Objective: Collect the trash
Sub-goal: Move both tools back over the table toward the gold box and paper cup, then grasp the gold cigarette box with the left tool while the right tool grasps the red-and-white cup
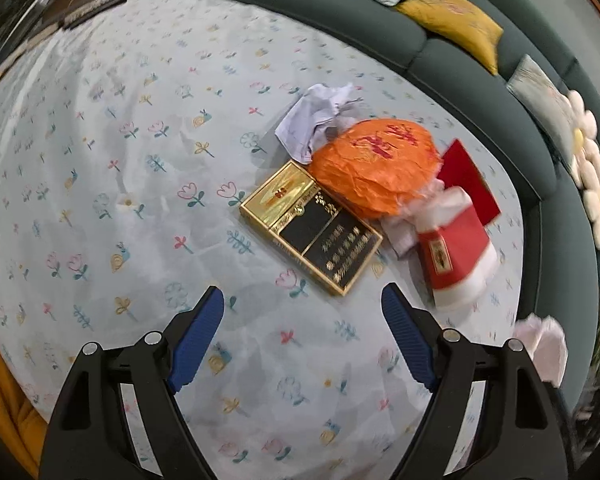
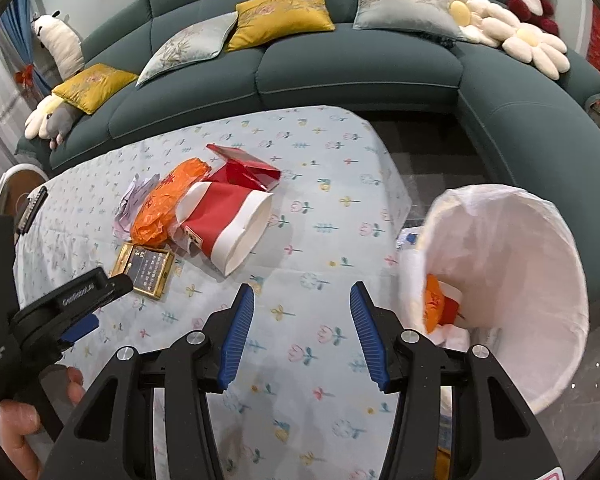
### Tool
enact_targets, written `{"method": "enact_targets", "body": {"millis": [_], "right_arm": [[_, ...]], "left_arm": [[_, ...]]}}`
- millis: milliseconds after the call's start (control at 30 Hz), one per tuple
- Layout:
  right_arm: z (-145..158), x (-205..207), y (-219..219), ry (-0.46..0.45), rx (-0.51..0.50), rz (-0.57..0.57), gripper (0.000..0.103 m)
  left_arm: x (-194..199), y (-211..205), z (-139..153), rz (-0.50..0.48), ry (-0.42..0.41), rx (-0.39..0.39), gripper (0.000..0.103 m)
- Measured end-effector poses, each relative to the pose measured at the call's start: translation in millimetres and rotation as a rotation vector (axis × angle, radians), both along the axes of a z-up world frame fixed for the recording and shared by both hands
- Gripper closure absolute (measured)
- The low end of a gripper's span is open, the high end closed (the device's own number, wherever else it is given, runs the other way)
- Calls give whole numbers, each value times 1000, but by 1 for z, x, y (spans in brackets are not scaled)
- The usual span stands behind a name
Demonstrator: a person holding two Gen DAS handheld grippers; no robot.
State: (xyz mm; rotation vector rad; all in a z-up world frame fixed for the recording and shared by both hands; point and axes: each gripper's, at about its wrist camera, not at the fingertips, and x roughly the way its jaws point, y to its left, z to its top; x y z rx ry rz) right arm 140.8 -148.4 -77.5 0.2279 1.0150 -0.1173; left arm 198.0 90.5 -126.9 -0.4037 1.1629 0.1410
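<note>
A pile of trash lies on the flowered tablecloth (image 1: 100,200): a gold and black box (image 1: 312,232), an orange paper-wrapped disc (image 1: 376,168), crumpled white paper (image 1: 316,120), a red and white paper cup (image 1: 456,252) on its side and a red packet (image 1: 470,184). My left gripper (image 1: 302,312) is open and empty, just short of the gold box. The same pile shows in the right wrist view: box (image 2: 146,270), disc (image 2: 168,204), cup (image 2: 228,226), packet (image 2: 244,170). My right gripper (image 2: 302,312) is open and empty above the cloth, left of a white-lined bin (image 2: 512,280).
The bin stands off the table's right edge and holds orange and red scraps (image 2: 440,306). A dark green sofa (image 2: 360,72) with cushions and plush toys wraps the far side. A dark remote-like object (image 2: 32,208) lies at the table's left end. The left gripper's body (image 2: 56,312) shows at lower left.
</note>
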Motion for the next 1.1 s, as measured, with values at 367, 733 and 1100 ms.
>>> {"method": "enact_targets", "body": {"millis": [367,733,1100], "right_arm": [[-18,43,13,23,15,31,54],[-27,68,22,36,17,52,54],[-38,74,38,56,31,74,54]], "left_arm": [[50,-3,-32,109,132,-9,26],[86,-22,-42,98,189,101,27],[53,-19,-42,-18,137,200,40]]}}
